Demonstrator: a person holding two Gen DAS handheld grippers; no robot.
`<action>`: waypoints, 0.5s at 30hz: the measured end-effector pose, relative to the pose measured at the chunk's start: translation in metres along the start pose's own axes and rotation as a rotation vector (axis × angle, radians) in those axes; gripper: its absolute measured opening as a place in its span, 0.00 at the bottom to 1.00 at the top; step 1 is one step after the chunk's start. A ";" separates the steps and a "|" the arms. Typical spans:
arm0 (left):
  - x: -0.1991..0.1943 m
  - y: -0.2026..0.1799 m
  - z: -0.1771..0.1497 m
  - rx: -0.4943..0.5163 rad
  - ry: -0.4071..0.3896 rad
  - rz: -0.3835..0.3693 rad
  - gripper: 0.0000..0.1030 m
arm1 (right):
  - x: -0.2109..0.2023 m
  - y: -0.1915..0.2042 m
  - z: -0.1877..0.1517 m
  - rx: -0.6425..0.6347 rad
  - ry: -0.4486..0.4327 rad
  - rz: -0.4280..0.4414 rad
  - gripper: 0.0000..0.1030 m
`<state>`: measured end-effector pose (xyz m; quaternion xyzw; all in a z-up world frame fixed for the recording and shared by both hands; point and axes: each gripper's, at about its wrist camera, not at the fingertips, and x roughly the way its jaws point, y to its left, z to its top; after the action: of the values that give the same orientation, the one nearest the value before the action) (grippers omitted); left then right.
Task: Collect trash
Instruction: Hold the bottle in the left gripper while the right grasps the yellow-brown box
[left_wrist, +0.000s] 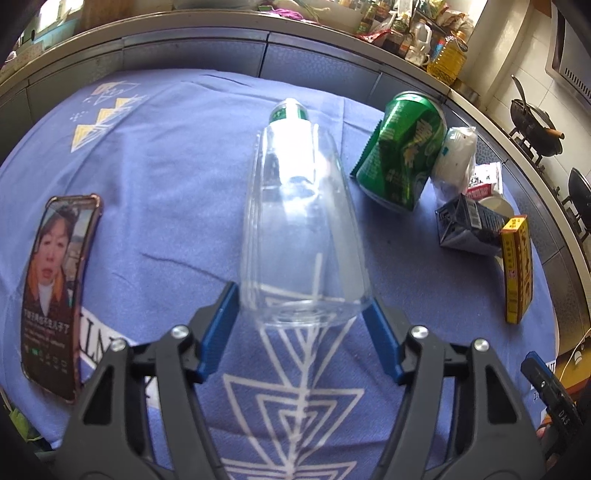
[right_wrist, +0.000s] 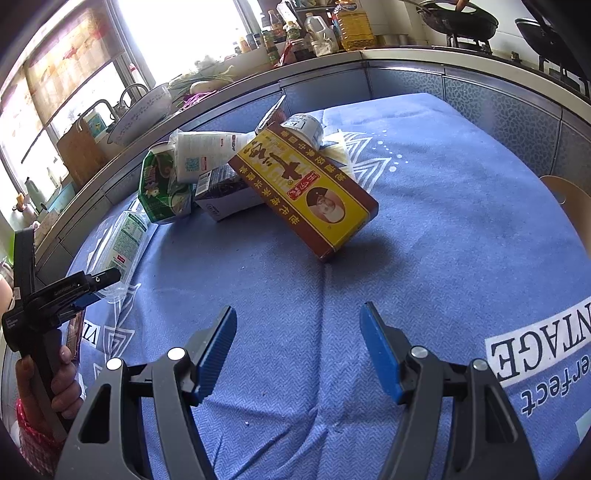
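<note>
A clear plastic bottle (left_wrist: 299, 221) with a green cap lies on the blue cloth (left_wrist: 166, 184), cap end away from me. My left gripper (left_wrist: 303, 295) has its blue pads (left_wrist: 221, 325) against both sides of the bottle's base. In the right wrist view the same bottle (right_wrist: 125, 240) lies at the left, with the hand-held left gripper (right_wrist: 92, 288) at it. My right gripper (right_wrist: 299, 314) stands open over bare cloth, nothing between its fingers. A yellow and brown box (right_wrist: 306, 192) leans just beyond it.
A crushed green can (left_wrist: 402, 147), a white packet (left_wrist: 456, 155), a dark carton (left_wrist: 469, 225) and the yellow box (left_wrist: 517, 266) cluster at the right. A phone (left_wrist: 55, 288) lies at the left. A crowded kitchen counter (left_wrist: 258, 26) rings the far edge.
</note>
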<state>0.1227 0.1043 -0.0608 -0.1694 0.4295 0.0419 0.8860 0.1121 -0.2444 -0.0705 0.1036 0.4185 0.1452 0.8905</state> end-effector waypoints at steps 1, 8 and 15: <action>0.000 0.002 -0.001 0.000 -0.002 0.002 0.63 | 0.000 0.000 0.000 0.002 0.002 -0.001 0.67; -0.010 0.015 0.009 -0.061 -0.031 -0.056 0.77 | -0.002 0.001 0.003 0.004 -0.014 -0.004 0.67; -0.012 0.005 0.026 -0.033 -0.067 -0.041 0.78 | -0.008 -0.007 0.011 0.023 -0.047 -0.019 0.67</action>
<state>0.1336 0.1186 -0.0373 -0.1912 0.3952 0.0363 0.8977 0.1168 -0.2548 -0.0606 0.1131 0.4001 0.1293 0.9002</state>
